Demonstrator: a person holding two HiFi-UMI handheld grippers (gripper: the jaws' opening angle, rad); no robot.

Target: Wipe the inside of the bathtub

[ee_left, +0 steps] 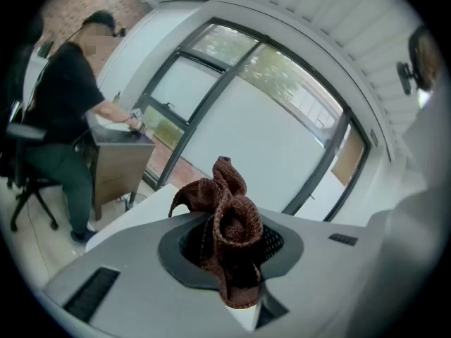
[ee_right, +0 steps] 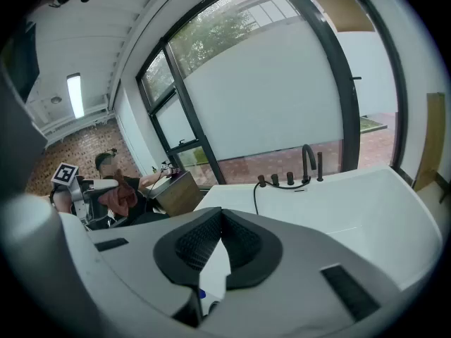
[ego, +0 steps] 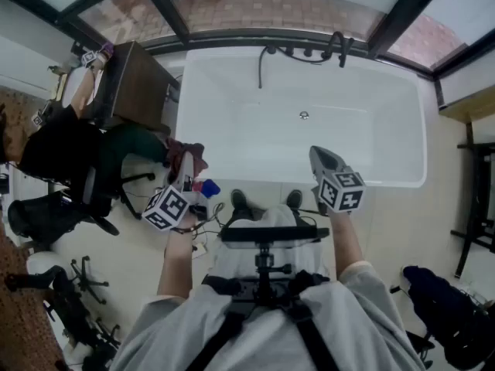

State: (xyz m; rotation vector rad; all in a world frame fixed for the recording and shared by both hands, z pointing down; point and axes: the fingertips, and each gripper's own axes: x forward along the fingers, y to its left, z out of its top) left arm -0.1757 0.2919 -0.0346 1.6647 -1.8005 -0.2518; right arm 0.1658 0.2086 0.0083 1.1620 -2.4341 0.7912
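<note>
Bathtub [ego: 371, 76], one, left gripper [ee_left: 232, 248] clamping one brown cloth [ee_left: 227, 206], right gripper [ee_right: 222, 220] closed, empty

Bathtub [ego: 232, 130]: white, rectangular, deep, with its long side towards the person. Round metal drain [ego: 304, 115] in the floor near the middle; black taps [ego: 309, 52] and hose [ego: 261, 69] at the far rim.

Cloth [ee_left: 227, 210]: reddish-brown knit, bunched in folds. It is pinched in the left claw [ee_left: 231, 255], outside the tub beside its near left corner.
</note>
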